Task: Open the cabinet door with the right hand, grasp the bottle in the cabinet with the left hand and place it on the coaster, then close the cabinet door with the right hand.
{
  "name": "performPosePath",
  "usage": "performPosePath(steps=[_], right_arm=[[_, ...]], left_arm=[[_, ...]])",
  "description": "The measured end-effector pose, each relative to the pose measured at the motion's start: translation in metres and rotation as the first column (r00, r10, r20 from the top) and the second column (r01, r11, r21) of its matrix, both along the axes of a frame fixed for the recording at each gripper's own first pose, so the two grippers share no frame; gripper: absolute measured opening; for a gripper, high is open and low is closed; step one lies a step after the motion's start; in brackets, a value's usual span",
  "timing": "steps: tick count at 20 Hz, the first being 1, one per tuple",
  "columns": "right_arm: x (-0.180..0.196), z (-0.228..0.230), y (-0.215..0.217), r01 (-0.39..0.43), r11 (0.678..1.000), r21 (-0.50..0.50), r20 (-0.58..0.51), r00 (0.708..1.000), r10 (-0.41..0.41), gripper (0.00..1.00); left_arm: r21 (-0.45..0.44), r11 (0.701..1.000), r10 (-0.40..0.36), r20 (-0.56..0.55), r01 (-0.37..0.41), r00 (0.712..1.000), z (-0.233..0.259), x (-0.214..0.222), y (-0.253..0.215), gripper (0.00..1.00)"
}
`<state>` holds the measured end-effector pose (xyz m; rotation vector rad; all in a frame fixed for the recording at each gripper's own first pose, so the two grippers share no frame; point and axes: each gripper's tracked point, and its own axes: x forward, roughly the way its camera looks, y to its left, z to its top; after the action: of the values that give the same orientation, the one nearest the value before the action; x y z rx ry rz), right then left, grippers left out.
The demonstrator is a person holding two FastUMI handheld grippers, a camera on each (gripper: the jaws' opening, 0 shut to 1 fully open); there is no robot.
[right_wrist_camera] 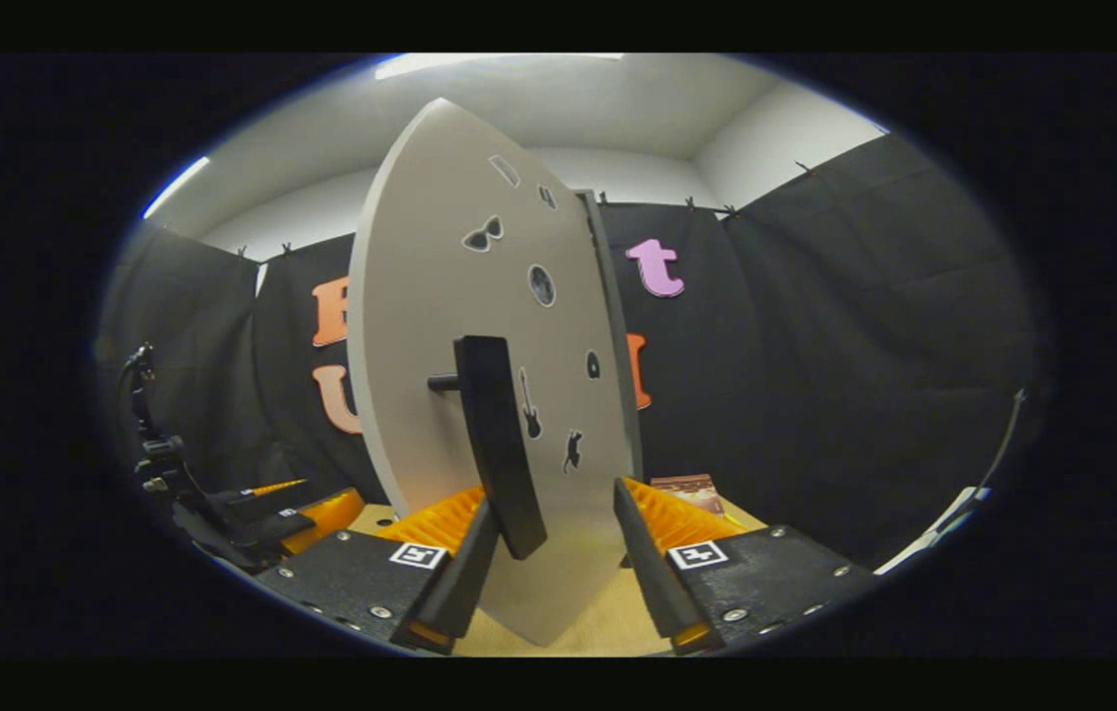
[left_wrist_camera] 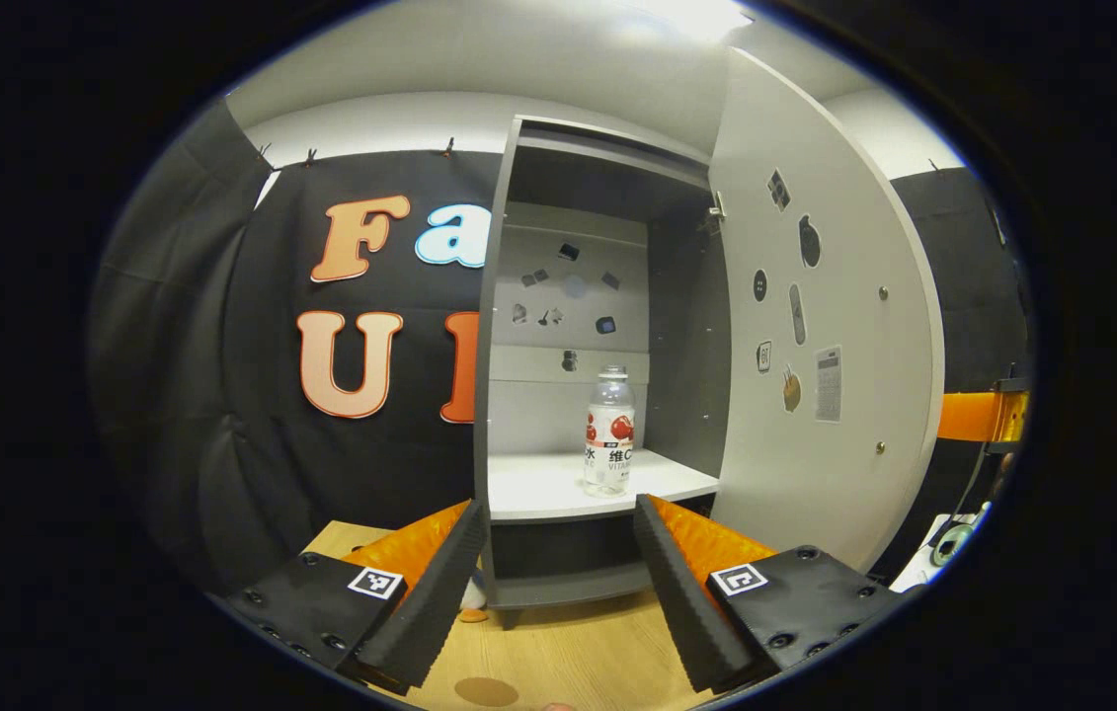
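One grey cabinet [left_wrist_camera: 598, 474], its white sticker-dotted door [left_wrist_camera: 815, 326] swung open. One clear plastic bottle with a red-and-white label [left_wrist_camera: 609, 432] stands upright on the white shelf, ahead between the fingers of the left gripper [left_wrist_camera: 558, 578], which are spread and empty. The right gripper view shows the door's outer face and one black bar handle [right_wrist_camera: 499, 444]; the right gripper [right_wrist_camera: 548, 553] is spread, the handle near its left finger [right_wrist_camera: 464, 573], contact unclear. One brown round coaster [left_wrist_camera: 486, 691] lies on the wooden table [left_wrist_camera: 598, 652] below the left gripper's fingers.

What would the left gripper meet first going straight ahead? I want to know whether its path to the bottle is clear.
Probably the bottle: it stands on the cabinet shelf ahead of the open left gripper, nothing visibly between.
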<state>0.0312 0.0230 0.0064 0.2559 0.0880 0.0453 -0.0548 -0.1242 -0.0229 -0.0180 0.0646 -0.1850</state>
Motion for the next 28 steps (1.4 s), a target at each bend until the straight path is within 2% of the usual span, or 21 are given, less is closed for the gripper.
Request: performPosePath(steps=[2, 10, 11, 12, 13, 14, 20, 23, 26, 27, 28], right_arm=[[-0.002, -0.001, -0.009, 0.021, 1.000, -0.005, -0.001, 1.000, -0.021, 0.78], [-0.007, -0.008, -0.058, 0.130, 0.990, -0.057, -0.016, 0.991, -0.131, 0.80], [-0.008, -0.009, -0.063, 0.127, 0.990, -0.058, -0.015, 0.992, -0.129, 0.79], [-0.008, -0.011, -0.065, 0.108, 0.993, -0.051, -0.016, 0.994, -0.109, 0.72], [-0.008, -0.011, -0.064, 0.086, 0.995, -0.045, -0.014, 0.996, -0.087, 0.72], [-0.007, -0.011, -0.065, 0.068, 0.997, -0.045, -0.010, 0.998, -0.068, 0.77], [-0.002, -0.017, -0.096, 0.006, 0.998, -0.063, -0.020, 1.000, -0.008, 0.78], [0.000, -0.023, -0.112, -0.008, 0.999, -0.050, -0.029, 1.000, 0.007, 0.83], [0.001, -0.022, -0.114, -0.020, 0.998, -0.057, -0.020, 1.000, 0.019, 0.83], [0.001, -0.022, -0.113, -0.027, 0.998, -0.064, -0.020, 0.999, 0.026, 0.87], [-0.003, -0.022, -0.114, -0.027, 0.997, -0.076, -0.017, 1.000, 0.026, 0.83]], left_arm=[[0.002, 1.000, -0.007, 0.000, 0.007, 1.000, 0.000, -0.003, -0.007, 0.98], [-0.015, 1.000, -0.028, -0.010, 0.028, 1.000, 0.000, -0.006, -0.034, 0.98], [-0.012, 0.999, -0.030, -0.012, 0.030, 0.999, 0.000, -0.006, -0.036, 0.98], [-0.009, 0.999, -0.034, -0.013, 0.034, 0.999, 0.001, -0.007, -0.040, 0.97], [-0.005, 0.999, -0.035, -0.013, 0.035, 0.999, 0.000, -0.008, -0.043, 0.97], [-0.001, 0.999, -0.035, -0.014, 0.035, 0.999, 0.000, -0.009, -0.045, 0.97], [0.013, 0.999, -0.034, -0.022, 0.034, 0.999, -0.001, -0.011, -0.053, 0.98], [0.020, 0.999, -0.033, -0.011, 0.033, 0.999, 0.002, -0.012, -0.054, 0.98], [0.029, 0.999, -0.028, -0.013, 0.029, 1.000, 0.000, -0.012, -0.053, 0.98], [0.031, 0.999, -0.026, -0.014, 0.026, 1.000, -0.001, -0.012, -0.051, 0.98], [0.031, 0.999, -0.021, -0.013, 0.022, 1.000, 0.000, -0.011, -0.050, 0.98]])
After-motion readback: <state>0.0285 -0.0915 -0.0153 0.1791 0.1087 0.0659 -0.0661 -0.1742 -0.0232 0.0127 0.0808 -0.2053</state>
